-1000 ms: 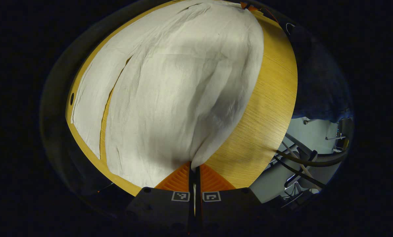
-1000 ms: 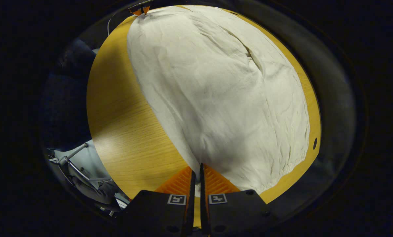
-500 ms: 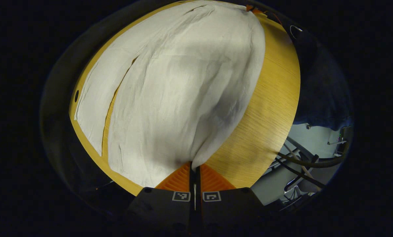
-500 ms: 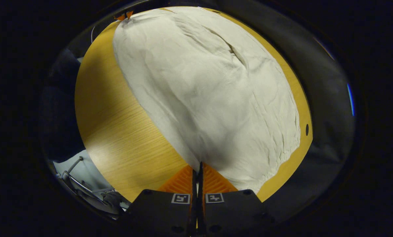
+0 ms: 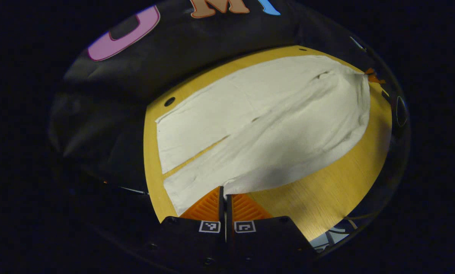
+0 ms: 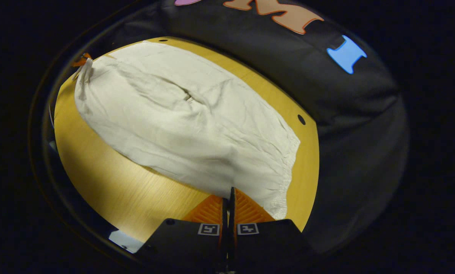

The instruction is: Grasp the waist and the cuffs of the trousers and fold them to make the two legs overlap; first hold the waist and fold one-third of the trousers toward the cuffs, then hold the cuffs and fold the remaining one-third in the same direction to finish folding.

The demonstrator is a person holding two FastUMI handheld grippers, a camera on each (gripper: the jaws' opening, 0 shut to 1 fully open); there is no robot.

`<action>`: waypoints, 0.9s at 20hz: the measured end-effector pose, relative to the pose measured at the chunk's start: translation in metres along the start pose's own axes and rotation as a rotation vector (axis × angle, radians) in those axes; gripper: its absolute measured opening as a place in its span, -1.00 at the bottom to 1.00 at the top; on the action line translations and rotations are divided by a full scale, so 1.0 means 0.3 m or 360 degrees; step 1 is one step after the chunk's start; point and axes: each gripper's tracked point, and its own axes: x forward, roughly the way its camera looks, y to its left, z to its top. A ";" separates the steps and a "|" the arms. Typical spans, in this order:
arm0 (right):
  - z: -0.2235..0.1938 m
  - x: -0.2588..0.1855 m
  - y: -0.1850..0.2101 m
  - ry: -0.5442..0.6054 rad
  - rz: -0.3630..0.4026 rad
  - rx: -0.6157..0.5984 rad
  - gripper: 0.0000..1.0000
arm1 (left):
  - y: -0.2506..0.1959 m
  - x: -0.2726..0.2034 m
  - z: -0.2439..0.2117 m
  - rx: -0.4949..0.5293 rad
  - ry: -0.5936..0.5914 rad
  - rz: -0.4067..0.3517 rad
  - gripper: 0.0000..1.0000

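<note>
- Here, pale trousers (image 5: 257,125) lie spread on the table (image 5: 326,198), both legs side by side w/ a thin gap of wood showing between them near the cuffs.
- Progress, by my read: leg-over-leg fold is only starting. Near leg's long edge is lifted off the wood along the table's near side; far leg lies flat toward the back edge. Legs don't overlap yet. Both thirds folds, waist first, then cuffs, are still to do.
- Left gripper (image 5: 225,196): jaws closed to a slit, pinching the near leg's cuff corner close to the table's cuff-end edge; cloth rises straight from the tips.
- Right gripper (image 6: 231,198): jaws likewise all but closed, nipping the waist end at the near corner, by the gathered elastic waist (image 6: 288,167).
- Each unit also appears far off in the other's view, at the opposite end of the garment, cloth bunched at its tips.
- Next, prob.: carry the held edge across toward the back edge so near leg lands on far leg; uneven lift could skew it.
</note>
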 end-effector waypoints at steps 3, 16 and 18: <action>0.139 -0.020 -0.064 -0.0149 -0.0161 0.0225 -0.94 | 0.092 -0.035 0.128 -0.0250 -0.0230 0.0165 -1.00; 0.621 0.158 -0.350 -0.0518 -0.0304 0.0892 -0.96 | 0.401 0.338 0.678 -0.0736 -0.0568 0.0506 -1.00; 0.669 0.245 -0.368 -0.0526 -0.0262 0.0991 -0.96 | 0.405 0.432 0.703 -0.0808 -0.0538 0.0496 -1.00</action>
